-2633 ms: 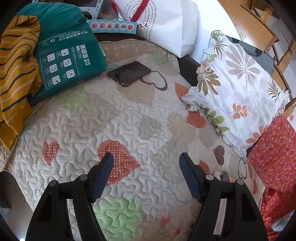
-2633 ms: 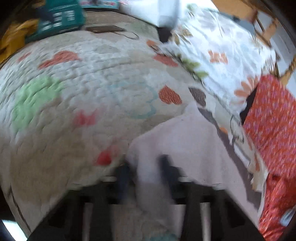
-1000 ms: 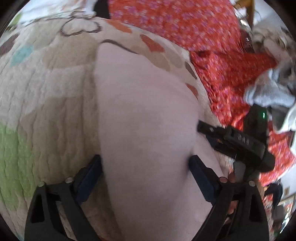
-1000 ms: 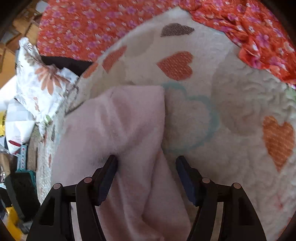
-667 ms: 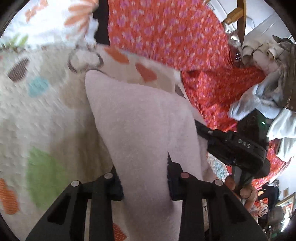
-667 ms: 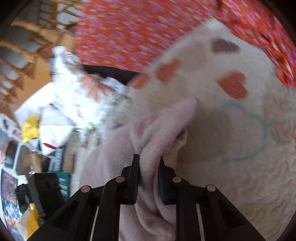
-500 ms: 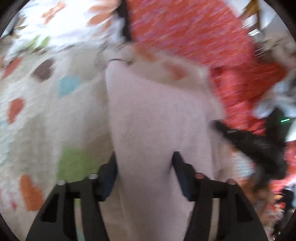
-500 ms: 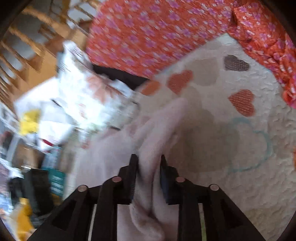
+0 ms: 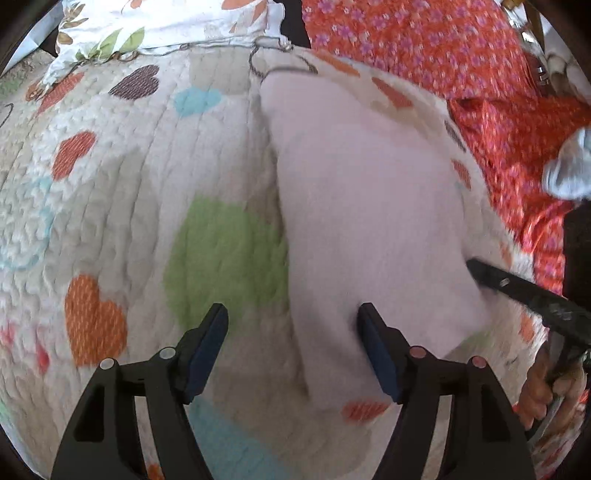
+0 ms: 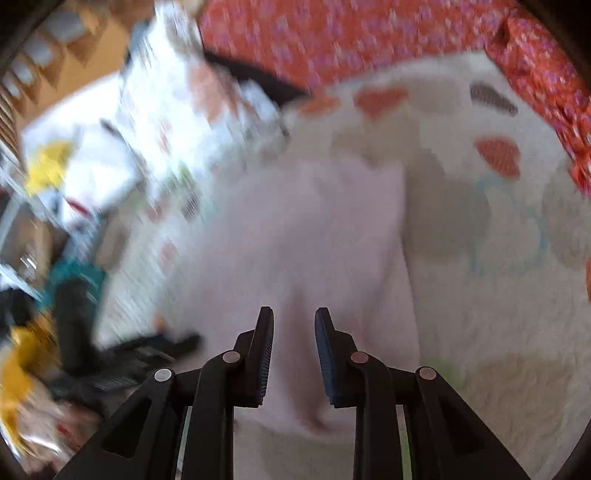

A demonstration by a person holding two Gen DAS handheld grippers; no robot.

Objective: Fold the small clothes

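A pale pink small garment [image 9: 369,206] lies on the heart-patterned quilt [image 9: 110,192]. My left gripper [image 9: 293,345] is wide open over its near left edge, holding nothing. In the right wrist view the same pink garment [image 10: 306,229] lies flat under my right gripper [image 10: 294,350], whose jaws stand partly apart with no cloth between them. The right gripper's black finger [image 9: 524,288] shows at the garment's right edge in the left wrist view. The right wrist view is motion-blurred.
An orange floral cloth [image 9: 461,62] lies beyond the garment. A leaf-print pillow [image 9: 155,26] sits at the far left. A grey cloth [image 9: 570,166] lies at the right. Blurred bags and a teal object [image 10: 74,273] are left in the right wrist view.
Both grippers were shut on the pink garment's folded edges and lifting them. Now both have opened and let go, and the garment lies flat, folded over on the quilt.
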